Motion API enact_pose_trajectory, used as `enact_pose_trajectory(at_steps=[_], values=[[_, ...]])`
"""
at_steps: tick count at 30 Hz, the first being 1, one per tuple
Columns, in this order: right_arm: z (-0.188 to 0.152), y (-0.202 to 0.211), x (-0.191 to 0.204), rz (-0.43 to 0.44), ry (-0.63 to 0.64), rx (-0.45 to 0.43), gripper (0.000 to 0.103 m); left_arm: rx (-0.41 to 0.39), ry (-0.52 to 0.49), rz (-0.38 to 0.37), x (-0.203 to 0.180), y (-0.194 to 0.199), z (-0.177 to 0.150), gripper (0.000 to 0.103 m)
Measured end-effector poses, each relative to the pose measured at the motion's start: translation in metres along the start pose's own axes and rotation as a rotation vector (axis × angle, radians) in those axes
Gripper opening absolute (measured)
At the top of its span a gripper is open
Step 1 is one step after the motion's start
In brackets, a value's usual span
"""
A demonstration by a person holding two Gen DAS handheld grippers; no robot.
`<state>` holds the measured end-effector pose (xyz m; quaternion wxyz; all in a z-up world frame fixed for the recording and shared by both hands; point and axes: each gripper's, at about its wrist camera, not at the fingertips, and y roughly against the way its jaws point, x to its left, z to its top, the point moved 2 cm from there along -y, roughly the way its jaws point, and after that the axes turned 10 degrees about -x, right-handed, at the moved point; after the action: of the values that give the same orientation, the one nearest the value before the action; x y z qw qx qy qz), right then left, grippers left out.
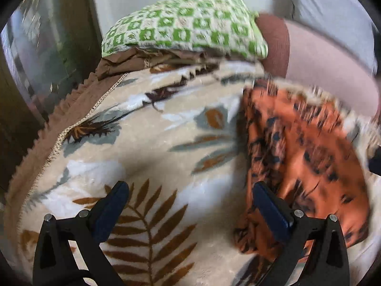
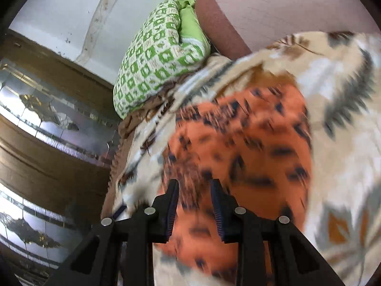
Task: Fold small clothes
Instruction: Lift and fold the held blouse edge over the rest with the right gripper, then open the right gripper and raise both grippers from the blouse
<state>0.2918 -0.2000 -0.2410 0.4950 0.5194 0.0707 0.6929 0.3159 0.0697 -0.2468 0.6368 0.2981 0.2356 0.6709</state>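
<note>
An orange garment (image 1: 309, 155) with dark marks lies on the leaf-patterned blanket (image 1: 142, 131), right of centre in the left wrist view; its upper part is smeared by motion. My left gripper (image 1: 190, 187) hovers open and wide above the blanket, empty, its right finger (image 1: 271, 209) over the garment's left edge. In the right wrist view the same garment (image 2: 250, 143) fills the middle. My right gripper (image 2: 195, 184) stands with its jaws narrowly apart, and blurred orange cloth fills the gap between the pads. It appears shut on a bunch of the garment.
A green-and-white checked pillow (image 1: 185, 28) lies at the head of the bed. A person's pink sleeve with a brown cuff (image 1: 316, 59) reaches in from the upper right. Wooden furniture with mirrored panels (image 2: 47, 119) stands beside the bed's left edge.
</note>
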Motion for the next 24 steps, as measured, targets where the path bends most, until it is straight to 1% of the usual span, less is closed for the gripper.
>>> enact_pose_trajectory(at_steps=[1, 3, 4, 5, 7, 8, 10, 12, 14, 16, 17, 18, 19, 20, 22, 24], values=[[-0.011, 0.002, -0.005, -0.014, -0.004, 0.011, 0.031, 0.019, -0.032, 0.02, -0.004, -0.004, -0.004, 0.103], [-0.035, -0.015, -0.016, -0.049, -0.01, 0.073, 0.031, 0.036, -0.071, 0.056, -0.007, -0.007, -0.01, 0.103], [-0.042, -0.021, -0.02, -0.071, -0.005, 0.087, 0.032, 0.042, -0.08, 0.07, -0.006, -0.008, -0.011, 0.103], [-0.043, -0.022, -0.02, -0.081, 0.003, 0.081, 0.032, 0.05, -0.077, 0.075, -0.004, -0.008, -0.012, 0.103], [-0.034, -0.023, -0.008, -0.099, 0.024, 0.097, 0.032, 0.058, -0.035, 0.068, 0.006, -0.007, -0.012, 0.103], [-0.026, -0.026, 0.001, -0.089, 0.032, 0.1, 0.033, 0.053, -0.013, 0.061, 0.009, -0.006, -0.01, 0.103], [-0.007, -0.03, 0.024, -0.046, 0.067, 0.064, 0.033, 0.03, 0.033, 0.051, 0.017, -0.003, -0.005, 0.103], [0.01, -0.046, 0.048, -0.008, 0.104, 0.052, 0.033, 0.009, 0.072, 0.049, 0.024, -0.001, 0.0, 0.103], [0.019, -0.071, 0.06, 0.003, 0.113, 0.073, 0.033, 0.007, 0.082, 0.03, 0.025, -0.002, 0.001, 0.103], [0.02, -0.11, 0.061, -0.003, 0.092, 0.136, 0.033, 0.024, 0.055, 0.028, 0.022, -0.006, 0.0, 0.103], [0.016, -0.138, 0.055, -0.014, 0.068, 0.191, 0.033, 0.034, 0.037, 0.035, 0.019, -0.009, 0.0, 0.103], [0.013, -0.152, 0.049, -0.016, 0.061, 0.211, 0.034, 0.036, 0.029, 0.038, 0.018, -0.01, 0.0, 0.103], [0.013, -0.158, 0.045, 0.006, 0.052, 0.196, 0.033, 0.032, 0.027, 0.036, 0.018, -0.012, 0.001, 0.103], [0.015, -0.158, 0.041, 0.026, 0.025, 0.168, 0.033, 0.028, 0.03, 0.031, 0.018, -0.012, 0.001, 0.103], [0.019, -0.147, 0.035, 0.041, -0.045, 0.172, 0.033, 0.027, 0.04, 0.018, 0.02, -0.013, 0.002, 0.103], [0.021, -0.122, 0.035, 0.033, -0.016, 0.148, 0.033, 0.021, 0.044, 0.011, 0.019, -0.012, 0.004, 0.103]])
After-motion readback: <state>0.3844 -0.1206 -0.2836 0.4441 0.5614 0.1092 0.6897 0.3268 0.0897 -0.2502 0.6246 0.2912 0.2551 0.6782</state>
